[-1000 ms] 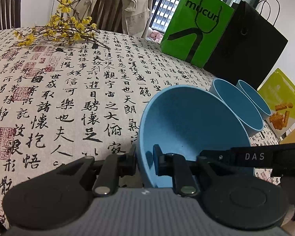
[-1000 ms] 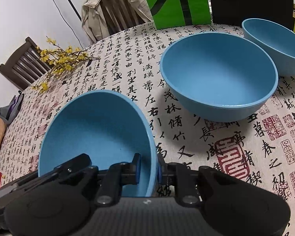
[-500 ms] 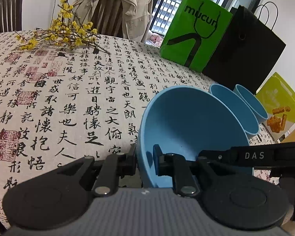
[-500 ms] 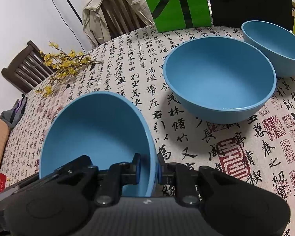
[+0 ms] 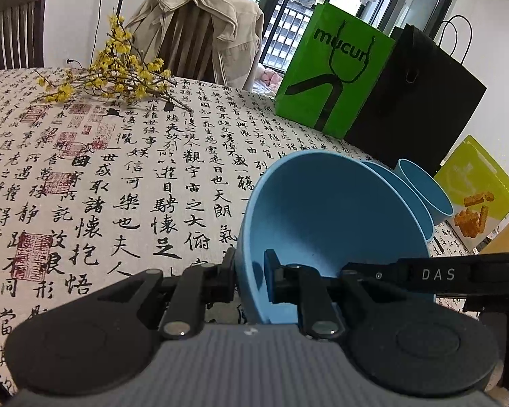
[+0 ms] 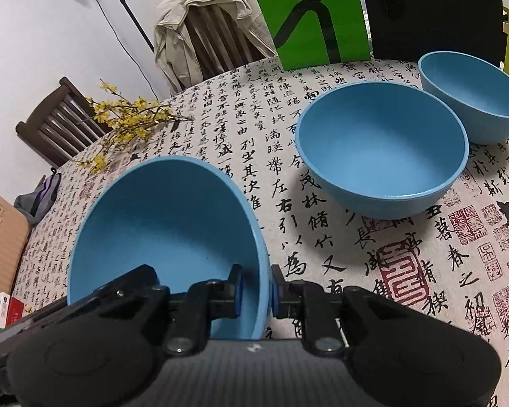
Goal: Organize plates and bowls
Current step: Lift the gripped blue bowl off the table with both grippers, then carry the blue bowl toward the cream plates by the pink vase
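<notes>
A blue bowl (image 5: 329, 210) (image 6: 166, 220) hangs tilted just above the calligraphy tablecloth (image 6: 407, 271), gripped on two sides. My left gripper (image 5: 251, 268) is shut on its left rim, one finger inside and one outside. My right gripper (image 6: 256, 288) is shut on the opposite rim in the same way. Its black arm (image 5: 424, 274) crosses the left wrist view. Two more blue bowls stand upright on the cloth to the right: a middle bowl (image 6: 380, 149) and a far bowl (image 6: 475, 98).
A green paper bag (image 5: 332, 68) and a black bag (image 5: 414, 101) stand at the table's far edge. A yellow flower branch (image 5: 118, 74) lies far left. A jacket-draped chair (image 5: 200, 34) is behind the table, and a yellow-green snack packet (image 5: 475, 186) lies at the right.
Both grippers have risen a little with the bowl between them, so the table and the other bowls sit lower and farther in both views. The grips are unchanged.
</notes>
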{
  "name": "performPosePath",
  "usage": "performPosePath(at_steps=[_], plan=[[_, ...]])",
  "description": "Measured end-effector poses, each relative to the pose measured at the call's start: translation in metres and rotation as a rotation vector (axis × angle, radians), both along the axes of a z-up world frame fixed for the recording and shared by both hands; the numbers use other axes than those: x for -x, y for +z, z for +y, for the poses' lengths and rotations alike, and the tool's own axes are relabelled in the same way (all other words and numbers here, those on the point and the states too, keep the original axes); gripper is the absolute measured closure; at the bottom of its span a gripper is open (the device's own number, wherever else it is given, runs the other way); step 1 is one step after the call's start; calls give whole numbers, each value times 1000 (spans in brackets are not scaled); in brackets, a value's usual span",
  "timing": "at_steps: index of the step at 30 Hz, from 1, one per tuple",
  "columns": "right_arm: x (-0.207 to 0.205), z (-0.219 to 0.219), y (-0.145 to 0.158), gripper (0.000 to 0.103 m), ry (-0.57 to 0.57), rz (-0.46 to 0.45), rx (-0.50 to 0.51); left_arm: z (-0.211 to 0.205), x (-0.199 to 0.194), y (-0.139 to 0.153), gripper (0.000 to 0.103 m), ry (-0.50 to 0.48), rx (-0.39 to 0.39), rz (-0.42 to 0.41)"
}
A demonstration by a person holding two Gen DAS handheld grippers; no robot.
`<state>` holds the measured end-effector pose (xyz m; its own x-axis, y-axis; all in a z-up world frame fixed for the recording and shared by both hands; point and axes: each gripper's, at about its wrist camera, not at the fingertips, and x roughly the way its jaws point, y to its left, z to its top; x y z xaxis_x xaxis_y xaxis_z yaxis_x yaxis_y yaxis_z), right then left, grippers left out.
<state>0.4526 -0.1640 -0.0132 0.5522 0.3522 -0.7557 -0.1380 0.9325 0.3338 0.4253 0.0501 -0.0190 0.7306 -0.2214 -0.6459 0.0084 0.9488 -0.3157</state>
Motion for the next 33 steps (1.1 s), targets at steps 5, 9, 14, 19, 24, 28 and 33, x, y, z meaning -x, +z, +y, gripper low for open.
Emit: performPosePath(at_steps=[5,9,14,19,24,28,33], plan=[[5,0,5,87,6,-12,-7,0,7,7,86,7,-10,-17],[9,-1,8,87,9,-19,-15,-2,11,11,86,11,-21,-27],[14,-1,12,87,11,-28,-21,-3,17,15,86,16,-24,-35],[19,0,15,87,11,-38,-31,-2,23,18,86,22,-29,-44],[23,2,16,87,14,-44,-42,0,28,22,86,31,-31,-52],[27,4,18,87,19,-49,-46,2,33,25,86,38,-36,-58],[31,8,21,87,28,-54,-54,6,40,29,86,45,-34,-64]])
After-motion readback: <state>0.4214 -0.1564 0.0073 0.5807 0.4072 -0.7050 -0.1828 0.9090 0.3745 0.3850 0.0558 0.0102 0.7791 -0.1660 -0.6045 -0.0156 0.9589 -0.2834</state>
